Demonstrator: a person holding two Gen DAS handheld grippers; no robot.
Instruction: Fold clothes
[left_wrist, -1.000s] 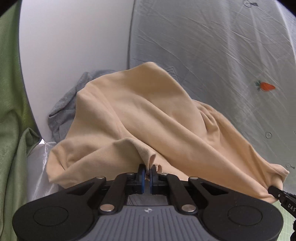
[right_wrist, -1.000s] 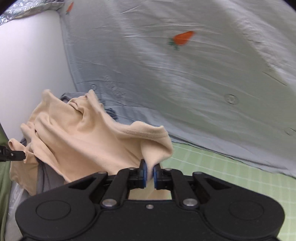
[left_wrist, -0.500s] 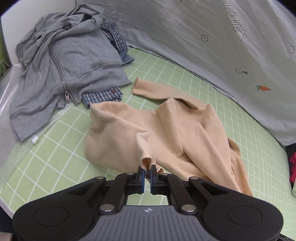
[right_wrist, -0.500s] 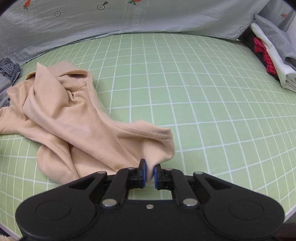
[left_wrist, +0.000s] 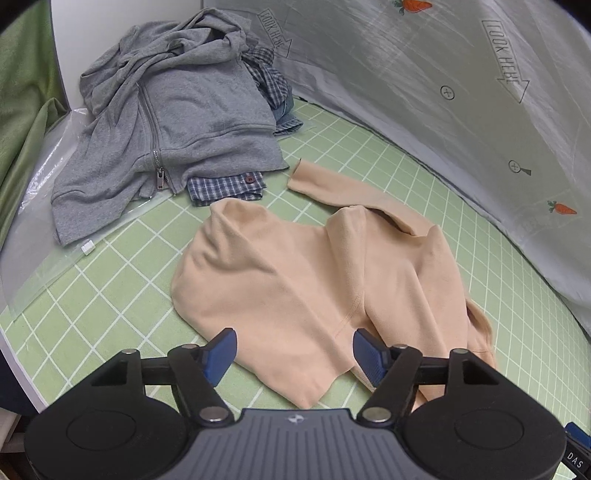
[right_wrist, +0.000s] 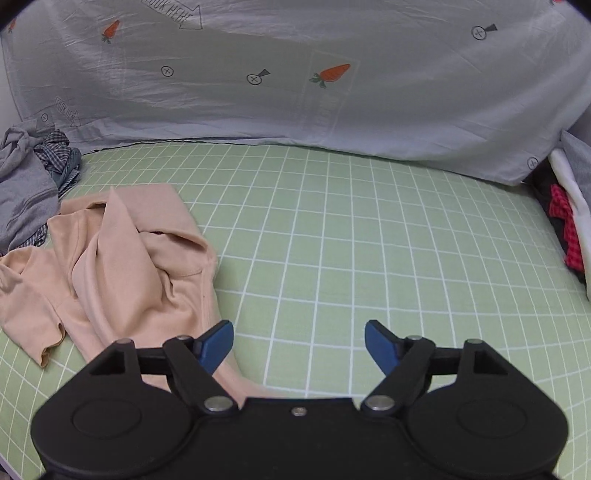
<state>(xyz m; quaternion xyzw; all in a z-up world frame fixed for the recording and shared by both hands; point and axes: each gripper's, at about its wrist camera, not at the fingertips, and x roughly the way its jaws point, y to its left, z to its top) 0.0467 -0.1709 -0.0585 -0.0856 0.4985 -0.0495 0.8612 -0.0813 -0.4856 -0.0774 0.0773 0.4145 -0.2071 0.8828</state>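
Note:
A beige long-sleeved top (left_wrist: 303, 280) lies crumpled on the green grid mat (left_wrist: 110, 295), one sleeve stretched toward the back. It also shows at the left of the right wrist view (right_wrist: 122, 266). My left gripper (left_wrist: 295, 352) is open and empty, just above the top's near hem. My right gripper (right_wrist: 299, 345) is open and empty over bare mat (right_wrist: 369, 240), with the top's right edge beside its left finger.
A grey zip hoodie (left_wrist: 173, 110) lies on a checked shirt (left_wrist: 225, 186) at the mat's back left. A stack of folded clothes (right_wrist: 565, 221) sits at the far right. A grey carrot-print sheet (right_wrist: 295, 74) hangs behind. A clear plastic bag (left_wrist: 40, 221) lies at the left edge.
Both grippers held the beige top up, lowered it onto the mat, then opened and let go. The top now lies loose on the mat.

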